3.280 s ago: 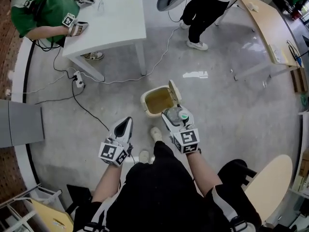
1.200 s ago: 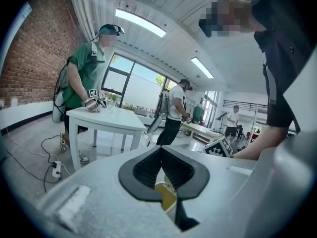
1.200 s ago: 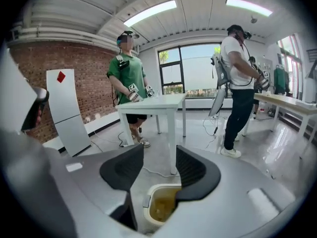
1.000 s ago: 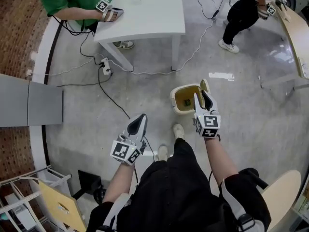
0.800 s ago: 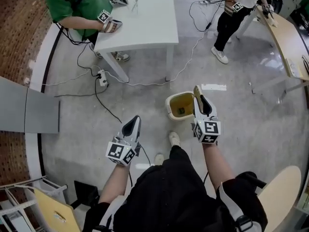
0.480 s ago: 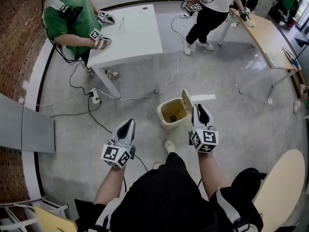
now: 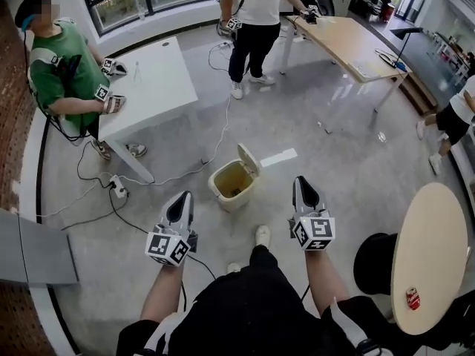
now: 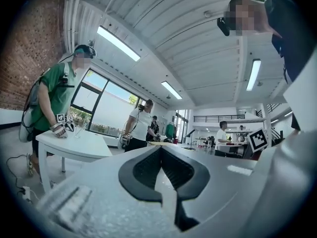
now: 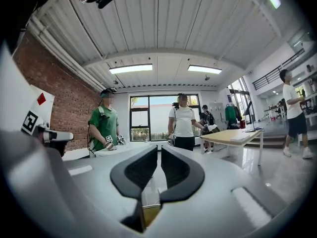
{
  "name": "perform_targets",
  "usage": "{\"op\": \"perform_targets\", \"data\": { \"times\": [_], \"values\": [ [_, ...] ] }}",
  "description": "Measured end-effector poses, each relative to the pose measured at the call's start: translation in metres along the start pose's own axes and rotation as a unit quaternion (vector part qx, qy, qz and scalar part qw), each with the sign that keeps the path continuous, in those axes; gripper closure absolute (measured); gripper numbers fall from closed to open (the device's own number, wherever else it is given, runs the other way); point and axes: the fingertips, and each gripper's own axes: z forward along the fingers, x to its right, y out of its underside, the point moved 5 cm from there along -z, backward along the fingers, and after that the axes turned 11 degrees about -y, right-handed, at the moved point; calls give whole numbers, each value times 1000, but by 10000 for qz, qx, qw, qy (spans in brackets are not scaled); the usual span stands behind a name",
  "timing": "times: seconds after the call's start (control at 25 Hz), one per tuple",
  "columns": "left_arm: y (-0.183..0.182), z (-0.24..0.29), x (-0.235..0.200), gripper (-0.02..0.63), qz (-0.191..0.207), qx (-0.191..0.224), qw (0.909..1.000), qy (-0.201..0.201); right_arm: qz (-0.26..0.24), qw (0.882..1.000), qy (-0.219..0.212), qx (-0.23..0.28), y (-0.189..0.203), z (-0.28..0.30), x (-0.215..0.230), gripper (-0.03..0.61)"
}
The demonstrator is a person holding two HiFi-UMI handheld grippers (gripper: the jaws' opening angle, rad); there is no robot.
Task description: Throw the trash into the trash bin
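**Down on the grey concrete floor [image 7: 334,147]: one beige plastic trash bin [image 7: 225,197], lid up**

Between the left gripper [image 7: 182,196] and the right gripper [image 7: 301,182], a little beyond both, the single bin stands with its flip lid [image 7: 249,159] raised. Its inside is shadowed, and whatever trash lies in it cannot be made out.

The left gripper's dark pads are pressed together with nothing in them. The right gripper's jaws have just been closing. They stand all but together, only a thin slit left, and nothing sits between them. Both grippers point level.

Three tables show in the head view:
- a white rectangular table [image 7: 159,87]
- a long pale wooden table [image 7: 345,43]
- a round pale wooden table [image 7: 430,258]

A small red object [image 7: 410,297] lies by the round table's near edge, too small to identify.

Three other people can be counted. A person in a green shirt [image 7: 63,80] sits at the white table's left edge. A standing person in a white shirt [image 7: 256,13] is cut off at the top. A third person [image 7: 456,113] is cropped by the right edge. Further figures beyond the long table are too cut off to count.

Of the wearer's white shoes, one [image 7: 262,234] shows whole and the other is half hidden.
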Motion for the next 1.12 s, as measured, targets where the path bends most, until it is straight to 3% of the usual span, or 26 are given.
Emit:
{"op": "perform_targets", "data": {
  "times": [0.2,0.6,1.12],
  "values": [
    [-12,10,22,612,115,58,9996,236,-21,10000,37,-6,-14,-31,15,563],
    [9,4,52,612,-48,71,9993,-366,30,9985,-463,-282,-9,-60,48,574],
    [9,10,70,612,-14,358,9968,-715,124,9937,-1107,-142,-10,-22,59,574]
  ]
}}
